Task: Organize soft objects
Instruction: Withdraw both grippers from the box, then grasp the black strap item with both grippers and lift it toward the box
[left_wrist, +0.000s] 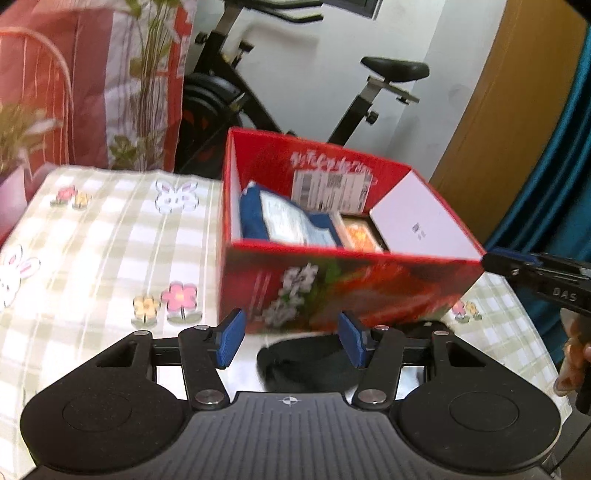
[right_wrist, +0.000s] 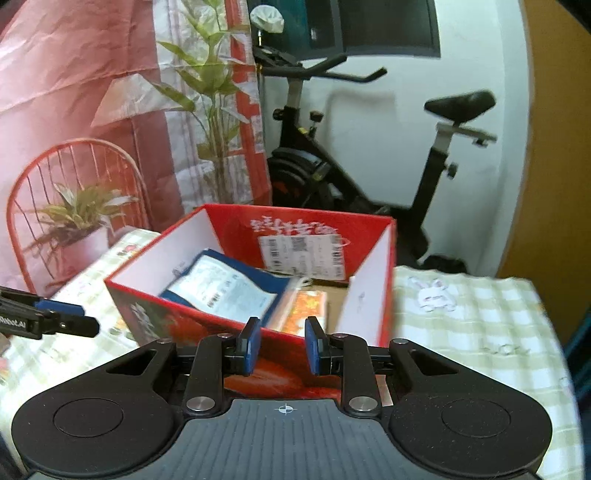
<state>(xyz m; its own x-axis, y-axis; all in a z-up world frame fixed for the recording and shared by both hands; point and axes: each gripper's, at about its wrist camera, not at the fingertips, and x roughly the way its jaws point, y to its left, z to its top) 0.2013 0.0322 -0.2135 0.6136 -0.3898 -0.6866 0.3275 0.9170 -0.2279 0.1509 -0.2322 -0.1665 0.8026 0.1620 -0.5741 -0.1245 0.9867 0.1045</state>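
A red open box (left_wrist: 369, 280) stands on the checked tablecloth (left_wrist: 92, 258); it also shows in the right wrist view (right_wrist: 221, 229). Inside lie a blue and white soft pack (left_wrist: 291, 221) (right_wrist: 225, 291) and an orange pack (left_wrist: 360, 236) (right_wrist: 306, 310). A black soft item (left_wrist: 306, 365) lies on the cloth just in front of the box, between and below my left gripper's (left_wrist: 291, 341) open blue pads. My right gripper (right_wrist: 282, 345) is open and empty, close to the box's near wall. The right gripper's tip (left_wrist: 517, 266) shows in the left wrist view beside the box's right corner.
An exercise bike (right_wrist: 332, 177) stands behind the table by the white wall. A red wire chair (right_wrist: 74, 184) with a potted plant and a printed backdrop are at the left. A wooden door (right_wrist: 546, 147) is at the right. The left gripper's tip (right_wrist: 66, 321) is left of the box.
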